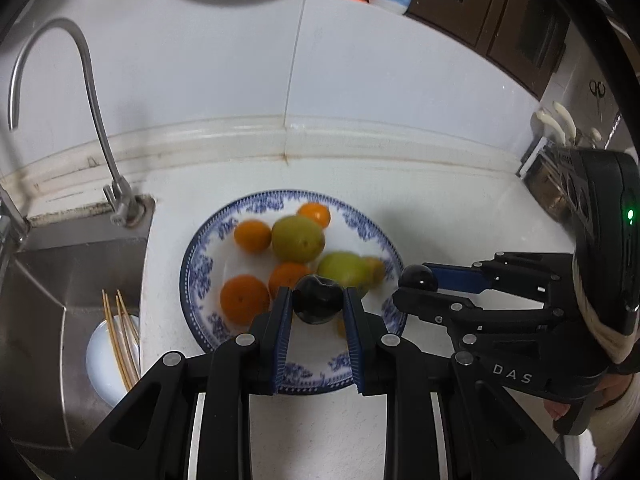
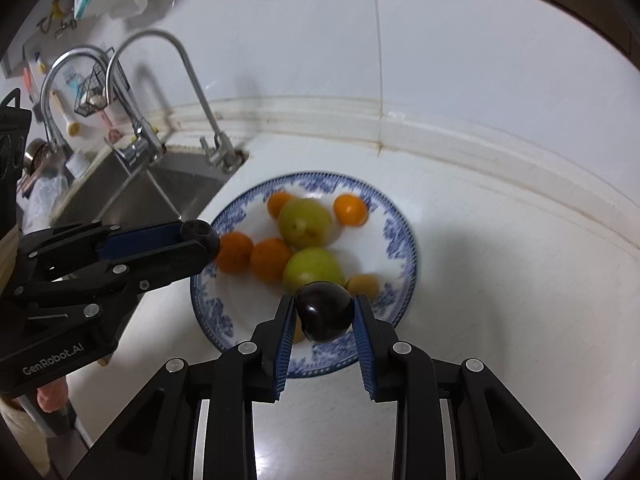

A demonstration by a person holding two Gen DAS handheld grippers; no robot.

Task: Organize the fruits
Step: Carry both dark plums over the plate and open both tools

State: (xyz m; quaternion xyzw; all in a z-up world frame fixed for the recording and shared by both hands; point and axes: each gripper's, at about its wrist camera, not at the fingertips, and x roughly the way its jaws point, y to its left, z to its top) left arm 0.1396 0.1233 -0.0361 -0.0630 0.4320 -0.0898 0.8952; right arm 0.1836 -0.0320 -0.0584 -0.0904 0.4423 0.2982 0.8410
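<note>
white worktop beside the sink carries a blue-patterned plate (image 2: pixel 404 240) heaped with oranges and green fruit. left gripper (image 1: pixel 318 300) pinches a dark plum (image 1: pixel 318 300) over the plate's near rim, right gripper (image 2: pixel 324 312) pinches another plum (image 2: pixel 324 312) likewise, both seemingly poised to drop them in.

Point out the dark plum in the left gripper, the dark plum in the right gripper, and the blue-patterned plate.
left gripper's plum (image 1: pixel 318 300): left wrist view, its glossy front.
right gripper's plum (image 2: pixel 324 312): right wrist view, middle of its skin.
blue-patterned plate (image 1: pixel 200 272): left wrist view, its left rim.
</note>
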